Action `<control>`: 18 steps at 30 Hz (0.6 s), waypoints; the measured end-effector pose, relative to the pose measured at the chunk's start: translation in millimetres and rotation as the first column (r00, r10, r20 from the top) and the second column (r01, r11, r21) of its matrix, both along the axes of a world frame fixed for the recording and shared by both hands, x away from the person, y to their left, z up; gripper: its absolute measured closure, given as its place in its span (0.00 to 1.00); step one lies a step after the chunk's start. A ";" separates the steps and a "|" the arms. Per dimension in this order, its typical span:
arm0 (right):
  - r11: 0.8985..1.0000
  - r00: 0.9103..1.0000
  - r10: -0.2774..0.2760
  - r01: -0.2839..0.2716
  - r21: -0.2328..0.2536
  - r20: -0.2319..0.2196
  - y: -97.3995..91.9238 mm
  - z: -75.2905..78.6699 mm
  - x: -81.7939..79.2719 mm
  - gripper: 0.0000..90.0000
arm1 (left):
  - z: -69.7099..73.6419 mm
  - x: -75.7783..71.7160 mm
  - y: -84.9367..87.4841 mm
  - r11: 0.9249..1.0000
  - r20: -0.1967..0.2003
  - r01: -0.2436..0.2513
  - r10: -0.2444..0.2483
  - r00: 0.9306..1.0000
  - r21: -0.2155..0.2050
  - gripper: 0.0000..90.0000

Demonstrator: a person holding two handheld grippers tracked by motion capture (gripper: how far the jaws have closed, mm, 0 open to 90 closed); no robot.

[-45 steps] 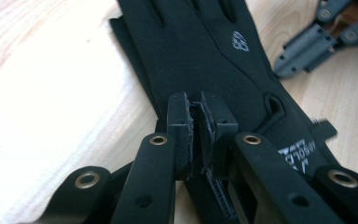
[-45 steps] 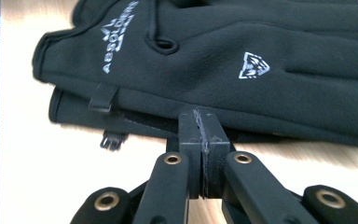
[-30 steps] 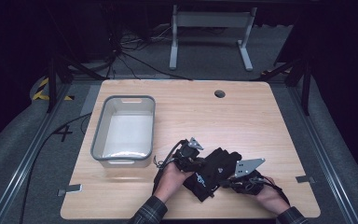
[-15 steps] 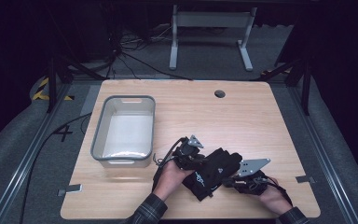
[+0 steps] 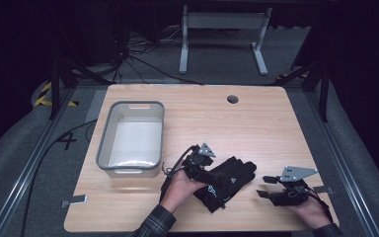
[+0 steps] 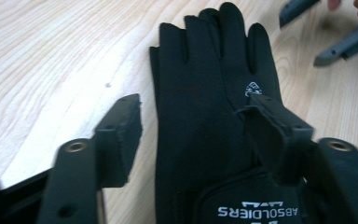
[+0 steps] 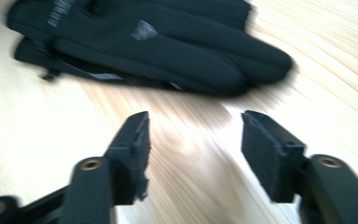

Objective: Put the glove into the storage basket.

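Both grippers' jaws having just been opening and holding nothing, the soft, limp black fabric gloves (image 5: 227,180) are looking easiest pinched at the cuff.

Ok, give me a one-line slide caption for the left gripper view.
Left tool open above a black glove lying flat on the wooden table, jaws straddling its wrist end.

Two black gloves (image 5: 227,181); one grey bin (image 5: 106,144); one table (image 5: 256,128).
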State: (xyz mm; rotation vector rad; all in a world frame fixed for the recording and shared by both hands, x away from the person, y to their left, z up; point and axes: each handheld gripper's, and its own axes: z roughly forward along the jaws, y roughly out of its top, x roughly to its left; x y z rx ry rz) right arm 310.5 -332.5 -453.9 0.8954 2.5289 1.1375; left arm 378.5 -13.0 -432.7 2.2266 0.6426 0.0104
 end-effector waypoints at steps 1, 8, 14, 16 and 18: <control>1.000 1.000 0.000 0.000 0.000 0.000 0.0 0.0 0.0 0.44 | 0.0 0.0 0.0 1.000 0.000 0.000 0.000 1.000 0.000 0.34; 0.991 0.990 -0.131 0.132 -0.007 0.047 -34.3 -2.7 -3.2 0.29 | -7.1 -1.0 -11.0 0.998 0.007 0.041 -0.041 0.999 0.044 0.17; 0.983 0.982 -0.180 0.181 -0.015 0.057 -42.6 -6.9 1.5 0.19 | -15.3 -2.9 -21.9 0.994 -0.012 0.062 -0.061 0.998 0.085 0.14; 0.983 0.982 -0.182 0.183 -0.019 0.053 -42.6 -8.5 2.6 0.18 | -19.4 -4.2 -25.0 0.995 -0.010 0.059 -0.059 0.998 0.085 0.14; 0.982 0.981 -0.184 0.186 -0.023 0.054 -42.3 -9.4 2.7 0.17 | -23.8 -4.8 -28.3 0.992 -0.011 0.065 -0.065 0.998 0.105 0.12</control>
